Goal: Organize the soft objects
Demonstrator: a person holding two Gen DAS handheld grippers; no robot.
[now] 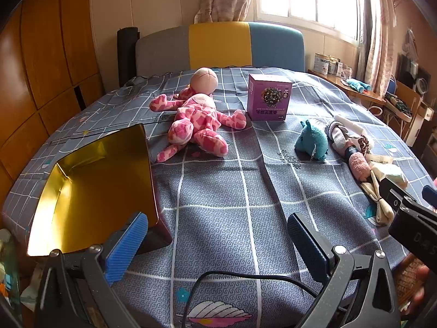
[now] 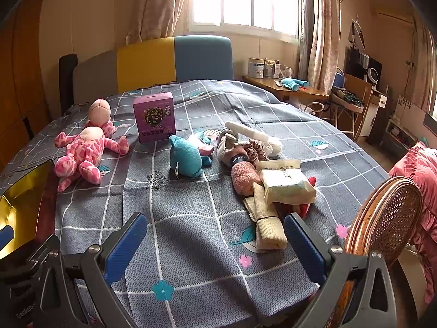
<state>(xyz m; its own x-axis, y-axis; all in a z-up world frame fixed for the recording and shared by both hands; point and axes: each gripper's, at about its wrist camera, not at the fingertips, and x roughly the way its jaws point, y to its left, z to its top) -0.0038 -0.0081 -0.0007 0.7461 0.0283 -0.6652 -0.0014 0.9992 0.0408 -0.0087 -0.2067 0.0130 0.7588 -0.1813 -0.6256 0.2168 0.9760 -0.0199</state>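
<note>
Both grippers empty, fingers spread wide: left gripper (image 1: 218,248), right gripper (image 2: 215,246), hovering over the grey grid-pattern bedsheet (image 2: 191,218). Pink spotted plush doll (image 1: 196,120) lies mid-bed, just beyond the open gold-lined tin box (image 1: 92,191). Teal plush animal (image 2: 187,157) sits beside the pile of rolled socks and cloths (image 2: 262,186). All probably light, squashy, non-fragile. Pinch the doll's torso or a limb; fabric will compress, so close fully.

Blown-out window (image 2: 243,0) backlights the room; soft shadows, fisheye-warped dark corners.
</note>
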